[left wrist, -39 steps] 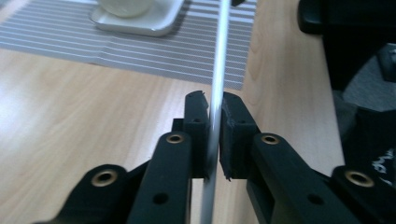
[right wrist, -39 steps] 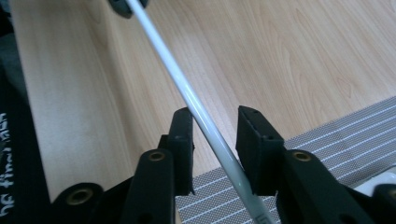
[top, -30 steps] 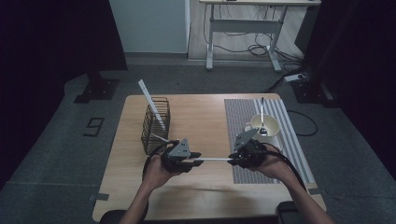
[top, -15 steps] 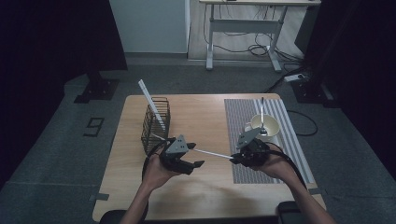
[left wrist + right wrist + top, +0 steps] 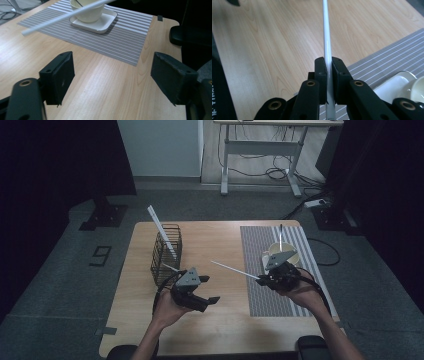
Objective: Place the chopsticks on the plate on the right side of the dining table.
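The left gripper [image 5: 192,290] has just been opening its jaws; they now stand wide apart with nothing between them, only bare bench [image 5: 105,82]. A second ago both grippers met on the white straw [image 5: 234,269], so the handover looks done; the straw now belongs to the right gripper [image 5: 272,277] alone, its jaws pinched tight on one end [image 5: 328,72]. The rest of the straw slants up toward ten o'clock, clear of the bench. The cup [image 5: 281,254] on its saucer sits at twelve o'clock from that gripper, on the striped mat [image 5: 260,290]; the wire basket [image 5: 166,252], with another straw, stands at eleven o'clock from the left one. The left hand rests low, palm up, gripper pointing at three o'clock; the right hand has drifted slightly outward, wrist raised.
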Demonstrator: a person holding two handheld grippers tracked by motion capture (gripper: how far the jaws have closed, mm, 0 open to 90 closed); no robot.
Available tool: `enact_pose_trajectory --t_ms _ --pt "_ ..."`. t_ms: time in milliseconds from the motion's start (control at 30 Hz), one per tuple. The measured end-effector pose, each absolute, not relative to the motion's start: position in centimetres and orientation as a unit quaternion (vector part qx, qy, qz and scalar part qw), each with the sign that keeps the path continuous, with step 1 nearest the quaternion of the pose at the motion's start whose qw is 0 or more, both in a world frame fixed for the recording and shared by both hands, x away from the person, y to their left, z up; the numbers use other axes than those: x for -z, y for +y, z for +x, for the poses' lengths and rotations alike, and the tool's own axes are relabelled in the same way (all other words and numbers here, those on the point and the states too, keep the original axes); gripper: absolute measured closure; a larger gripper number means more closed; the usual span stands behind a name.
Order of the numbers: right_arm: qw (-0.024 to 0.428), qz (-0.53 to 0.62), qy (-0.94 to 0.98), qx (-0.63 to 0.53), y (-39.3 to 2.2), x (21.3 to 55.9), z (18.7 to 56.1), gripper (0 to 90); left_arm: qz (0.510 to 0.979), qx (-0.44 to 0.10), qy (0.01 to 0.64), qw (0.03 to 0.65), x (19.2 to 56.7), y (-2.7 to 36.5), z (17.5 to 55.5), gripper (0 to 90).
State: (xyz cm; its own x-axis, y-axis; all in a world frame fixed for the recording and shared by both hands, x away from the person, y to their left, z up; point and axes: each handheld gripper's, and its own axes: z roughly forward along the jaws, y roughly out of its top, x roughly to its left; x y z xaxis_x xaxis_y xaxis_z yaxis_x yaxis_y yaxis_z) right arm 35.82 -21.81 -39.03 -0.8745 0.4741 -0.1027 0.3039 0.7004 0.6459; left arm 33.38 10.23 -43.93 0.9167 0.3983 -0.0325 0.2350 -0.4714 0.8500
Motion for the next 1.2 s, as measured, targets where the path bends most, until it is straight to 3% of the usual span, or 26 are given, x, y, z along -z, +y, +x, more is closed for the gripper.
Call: enact_pose_trajectory --t_ms 800,1200 --pt "0.161 0.261 0.889 -0.339 -24.7 39.0 36.9 83.0 0.844 -0.07 0.217 0.486 48.7 10.5 31.8 10.7" --pt "0.175 0.299 0.874 -0.343 -27.2 39.9 37.8 83.0 0.847 -0.087 0.251 0.46 51.4 11.2 31.7 0.0"
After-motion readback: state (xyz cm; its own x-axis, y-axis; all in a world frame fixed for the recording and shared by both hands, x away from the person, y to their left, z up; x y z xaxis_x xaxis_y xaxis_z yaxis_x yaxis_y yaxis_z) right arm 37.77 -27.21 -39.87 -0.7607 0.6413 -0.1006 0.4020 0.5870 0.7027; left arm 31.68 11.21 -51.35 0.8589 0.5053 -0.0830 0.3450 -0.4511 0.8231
